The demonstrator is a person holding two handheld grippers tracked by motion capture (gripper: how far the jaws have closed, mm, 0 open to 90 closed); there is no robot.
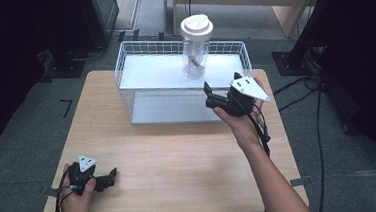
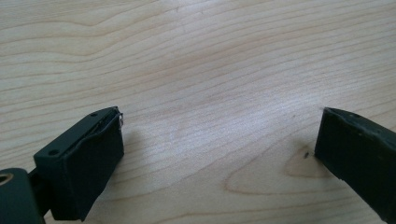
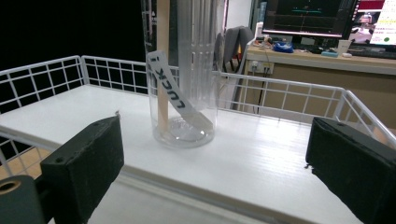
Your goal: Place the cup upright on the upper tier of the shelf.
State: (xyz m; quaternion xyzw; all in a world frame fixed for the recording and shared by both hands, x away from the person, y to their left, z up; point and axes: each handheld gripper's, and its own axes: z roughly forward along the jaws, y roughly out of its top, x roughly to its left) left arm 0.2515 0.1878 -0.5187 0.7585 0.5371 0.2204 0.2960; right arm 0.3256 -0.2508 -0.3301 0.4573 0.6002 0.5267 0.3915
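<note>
Lidded clear jar (image 1: pixel 195 48) with stick and "LUCK!" strip; both grippers' jaws spread, empty.

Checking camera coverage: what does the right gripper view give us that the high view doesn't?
Right gripper view: the LUCK! strip and a wooden stick inside the clear jar, plus monitors behind. High view: the jar's white lid, the wooden table, and the left gripper. Both: jar on the white wire rack, right gripper open.
</note>
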